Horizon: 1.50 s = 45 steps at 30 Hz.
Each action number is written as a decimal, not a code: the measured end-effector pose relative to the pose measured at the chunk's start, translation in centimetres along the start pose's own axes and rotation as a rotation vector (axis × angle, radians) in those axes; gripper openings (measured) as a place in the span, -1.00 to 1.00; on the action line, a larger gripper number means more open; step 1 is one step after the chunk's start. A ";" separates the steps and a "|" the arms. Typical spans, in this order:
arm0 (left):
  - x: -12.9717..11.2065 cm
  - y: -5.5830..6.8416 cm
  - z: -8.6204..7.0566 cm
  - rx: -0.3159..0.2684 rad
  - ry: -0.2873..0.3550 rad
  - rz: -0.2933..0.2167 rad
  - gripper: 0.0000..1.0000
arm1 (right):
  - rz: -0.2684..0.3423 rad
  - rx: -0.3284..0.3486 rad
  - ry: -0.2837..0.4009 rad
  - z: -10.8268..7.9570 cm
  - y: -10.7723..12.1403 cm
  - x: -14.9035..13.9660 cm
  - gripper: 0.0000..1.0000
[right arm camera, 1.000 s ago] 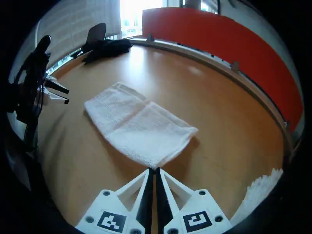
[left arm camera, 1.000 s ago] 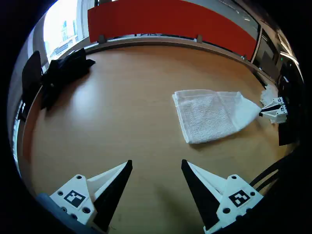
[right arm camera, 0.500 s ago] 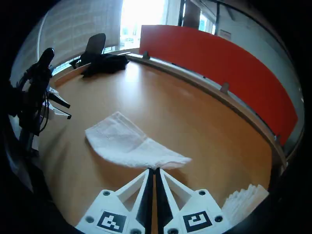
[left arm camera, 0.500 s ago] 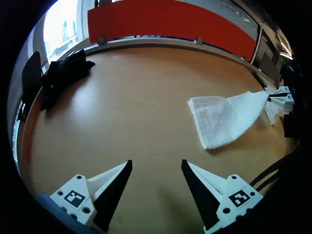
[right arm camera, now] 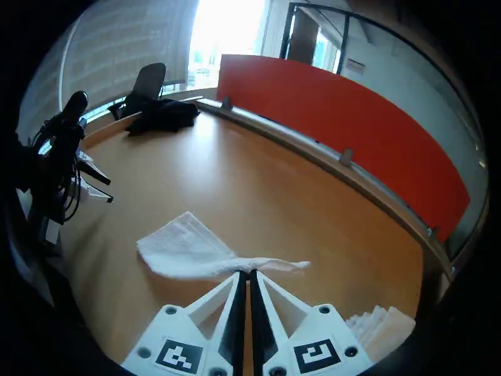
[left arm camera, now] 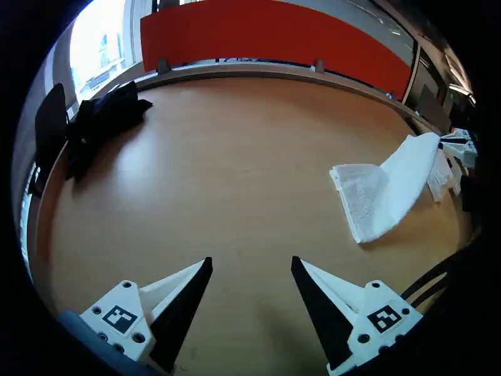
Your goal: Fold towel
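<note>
Right claw (right arm camera: 245,274): fingers drawn together with no visible gap, pinching a corner of the white towel (right arm camera: 188,250) at their tips. From that grip the cloth stretches away in a raised, tapering sheet. Its far portion lies folded and flat on the wooden surface (right arm camera: 282,200).

In the left gripper view the same towel (left arm camera: 382,194) sits near the right edge of the surface (left arm camera: 219,156). One end is lifted up toward the right claw (left arm camera: 460,147), and the lower layers rest on the wood.

Left claw (left arm camera: 250,260): fingers spread wide, holding nothing, above bare wood and well apart from the towel. In the right gripper view it appears at the far left (right arm camera: 94,185), in a person's hand, with dark cables beside it.

Surroundings:
- A stack of white cloths (right arm camera: 382,326) sits at the surface's near right corner.
- A red divider panel (right arm camera: 351,125) runs along the far edge, also seen from the left gripper view (left arm camera: 269,34).
- A black garment (left arm camera: 103,113) lies at the far corner of the surface, with a dark chair (right arm camera: 147,78) just behind it.
</note>
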<state>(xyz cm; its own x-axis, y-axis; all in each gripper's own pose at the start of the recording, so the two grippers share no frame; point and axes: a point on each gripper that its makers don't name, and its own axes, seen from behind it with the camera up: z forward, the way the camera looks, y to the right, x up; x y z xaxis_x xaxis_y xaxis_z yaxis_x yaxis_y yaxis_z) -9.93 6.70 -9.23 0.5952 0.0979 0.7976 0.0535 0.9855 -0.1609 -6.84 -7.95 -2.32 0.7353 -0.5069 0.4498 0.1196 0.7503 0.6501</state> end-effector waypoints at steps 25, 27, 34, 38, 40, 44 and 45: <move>-0.1 0.3 0.1 -0.002 -0.001 -0.004 0.87 | -0.047 0.085 0.013 1.0 -3.2 0.8 -0.90; -0.1 0.3 0.0 -0.001 -0.001 -0.004 0.87 | -0.050 0.098 0.013 1.3 -3.9 0.9 -0.90; -0.1 0.3 -0.2 -0.001 0.002 -0.006 0.87 | -0.059 0.153 0.003 2.7 -6.5 0.6 -0.90; -0.1 0.3 -0.3 -0.003 0.005 -0.008 0.86 | -0.058 0.183 -0.003 3.4 -7.9 0.4 -0.90; 0.0 0.2 -0.4 -0.002 0.006 -0.009 0.86 | -0.059 0.195 -0.003 3.7 -8.6 0.4 -0.90; -0.1 0.1 -0.5 -0.001 0.008 -0.011 0.87 | -0.065 0.221 -0.008 4.2 -9.7 0.4 -0.90; -0.1 0.1 -0.5 0.000 0.009 -0.012 0.87 | -0.067 0.227 -0.009 4.3 -10.0 0.3 -0.89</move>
<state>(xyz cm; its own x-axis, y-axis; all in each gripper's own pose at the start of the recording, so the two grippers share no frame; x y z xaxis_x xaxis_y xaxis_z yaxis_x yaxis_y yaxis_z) -9.55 6.68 -9.62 0.6016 0.0849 0.7943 0.0608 0.9866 -0.1514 -10.69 -17.43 -5.98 0.7244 -0.5574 0.4057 0.0145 0.6006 0.7994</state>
